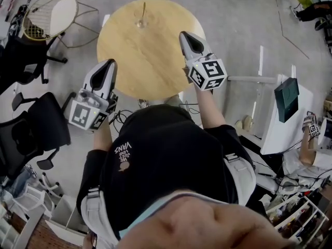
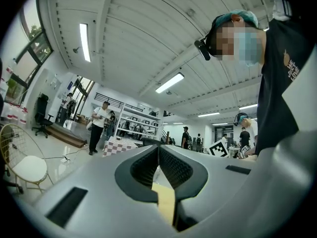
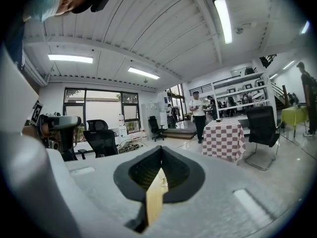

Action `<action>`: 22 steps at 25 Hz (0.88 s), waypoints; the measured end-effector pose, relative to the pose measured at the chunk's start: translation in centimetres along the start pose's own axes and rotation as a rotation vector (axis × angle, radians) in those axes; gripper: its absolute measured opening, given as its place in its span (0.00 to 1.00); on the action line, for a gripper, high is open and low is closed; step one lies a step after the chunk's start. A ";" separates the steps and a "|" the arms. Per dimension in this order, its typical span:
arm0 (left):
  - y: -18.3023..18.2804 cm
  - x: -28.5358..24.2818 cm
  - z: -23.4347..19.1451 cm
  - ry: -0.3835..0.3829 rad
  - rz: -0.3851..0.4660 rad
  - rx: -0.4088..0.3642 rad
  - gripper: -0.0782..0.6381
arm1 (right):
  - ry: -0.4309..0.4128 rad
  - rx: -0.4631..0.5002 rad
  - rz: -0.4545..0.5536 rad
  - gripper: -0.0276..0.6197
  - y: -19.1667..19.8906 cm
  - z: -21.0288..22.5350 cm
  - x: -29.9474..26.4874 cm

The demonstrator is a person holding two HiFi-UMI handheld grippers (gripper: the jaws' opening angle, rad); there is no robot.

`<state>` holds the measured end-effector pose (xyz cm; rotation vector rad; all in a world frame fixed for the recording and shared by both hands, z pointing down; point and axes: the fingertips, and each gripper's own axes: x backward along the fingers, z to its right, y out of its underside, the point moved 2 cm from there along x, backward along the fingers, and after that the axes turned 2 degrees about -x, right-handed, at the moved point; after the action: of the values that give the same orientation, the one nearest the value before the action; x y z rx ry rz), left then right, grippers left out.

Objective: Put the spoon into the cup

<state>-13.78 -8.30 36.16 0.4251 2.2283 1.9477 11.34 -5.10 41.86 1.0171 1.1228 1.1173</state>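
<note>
Head view: A round wood table [image 1: 150,61] sits at the top middle of the frame, on a grey floor [image 1: 238,30]. Near the table's far edge is a small clear cup [image 1: 140,22]. The thin spoon [image 1: 143,9] looks to stand in it, handle up, but both are very small. The left gripper [image 1: 110,65] is at the table's lower left edge. The right gripper [image 1: 184,36] is over the table's right side. Both are well apart from the cup. A wire chair [image 1: 52,14] with a white seat is at the upper left. A black office chair [image 1: 36,126] is at the left. A white desk [image 1: 285,123] is at the right.

Left gripper view: The left gripper [image 2: 158,150] points up into the room. Its two jaws are pressed together at the tips and nothing is between them. A white ceiling [image 2: 148,38] with long lights [image 2: 85,41] fills the top. The wire chair [image 2: 25,165] is at the lower left. People stand far off by a checked table [image 2: 119,145] and white shelves [image 2: 138,123].

Right gripper view: The right gripper [image 3: 161,150] also points up. Its jaws are squeezed together and hold nothing. Long lights [image 3: 225,19] run across the ceiling [image 3: 148,29]. Big windows [image 3: 99,108] are at the middle left, with black chairs [image 3: 101,140] below them. A table with a checked cloth [image 3: 223,139] is at the middle right, next to another black chair [image 3: 261,128].
</note>
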 end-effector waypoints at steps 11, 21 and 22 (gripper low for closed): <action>0.9 -1.5 0.1 0.027 -0.013 0.025 0.12 | 0.002 -0.031 -0.013 0.04 0.8 -0.7 2.4; 1.8 -2.7 0.6 0.017 -0.020 0.041 0.12 | -0.018 -0.055 -0.053 0.04 2.5 -0.3 4.2; 1.9 -2.8 0.6 0.014 -0.020 0.043 0.12 | -0.024 -0.054 -0.056 0.04 2.5 -0.4 4.3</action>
<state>-10.76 -8.32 37.76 0.3941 2.2783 1.9014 10.92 -0.49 43.59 0.9492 1.0904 1.0828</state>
